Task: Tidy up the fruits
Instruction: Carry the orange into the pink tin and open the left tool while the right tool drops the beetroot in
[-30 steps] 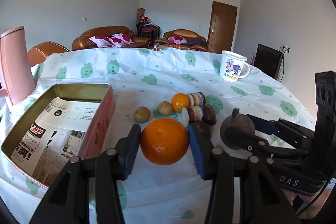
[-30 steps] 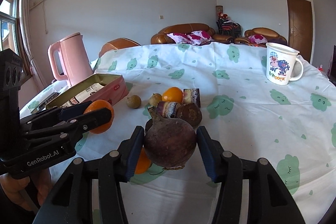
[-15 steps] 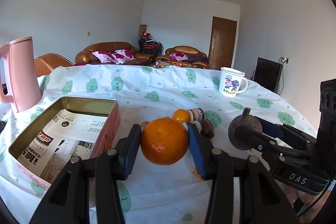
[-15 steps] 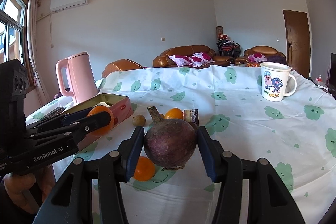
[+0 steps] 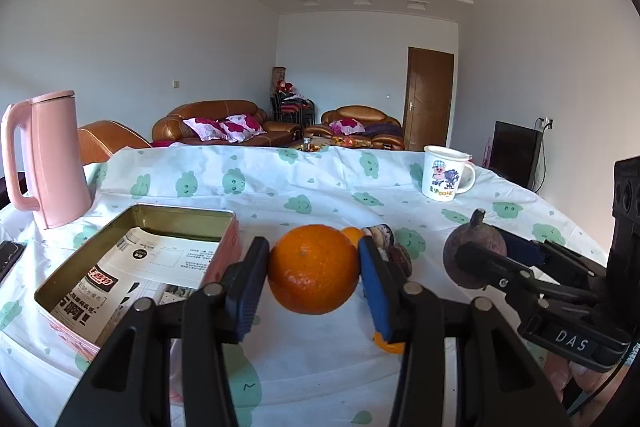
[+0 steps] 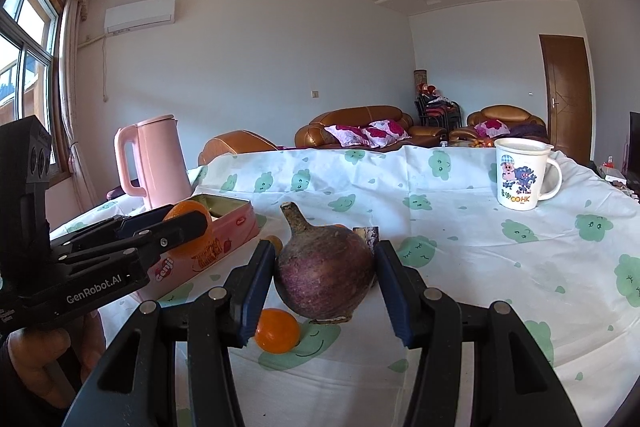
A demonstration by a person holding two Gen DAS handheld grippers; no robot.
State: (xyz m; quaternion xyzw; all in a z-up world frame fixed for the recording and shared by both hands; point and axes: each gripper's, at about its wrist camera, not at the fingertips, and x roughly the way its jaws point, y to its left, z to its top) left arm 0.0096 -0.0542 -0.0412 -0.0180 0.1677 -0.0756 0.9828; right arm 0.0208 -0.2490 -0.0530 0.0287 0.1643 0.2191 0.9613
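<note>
- Orange skin fills the middle of the left wrist view: the left gripper (image 5: 313, 277) is clamped on a large orange (image 5: 313, 269), one blue pad on each side of it.
- That orange is lifted off the table (image 5: 320, 367), just to the right of the open tin (image 5: 230, 223).
- From the right wrist view the left gripper (image 6: 188, 227) shows side-on, with the orange (image 6: 186, 209) at its tip, level with the near end of the tin (image 6: 236, 227).
- The tin is metal inside with pink walls, and printed paper (image 5: 140, 275) lines its bottom.
- The right gripper (image 6: 324, 277) is clamped on a dark purple round fruit (image 6: 324, 273) with a stubby stem pointing up.
- In the left wrist view the same purple fruit (image 5: 472, 251) hangs at the tip of the right gripper (image 5: 478, 257), to the right of the orange and apart from it.
- A small orange fruit (image 6: 277, 330) lies on the cloth below the right gripper, on a green cloud print.
- Further fruits sit on the cloth beyond the held ones, mostly hidden; I cannot tell what each is.
- A pink kettle (image 5: 48, 159) stands behind the tin at the left.
- A white mug (image 6: 520, 174) with a cartoon print stands well apart at the far right.
</note>
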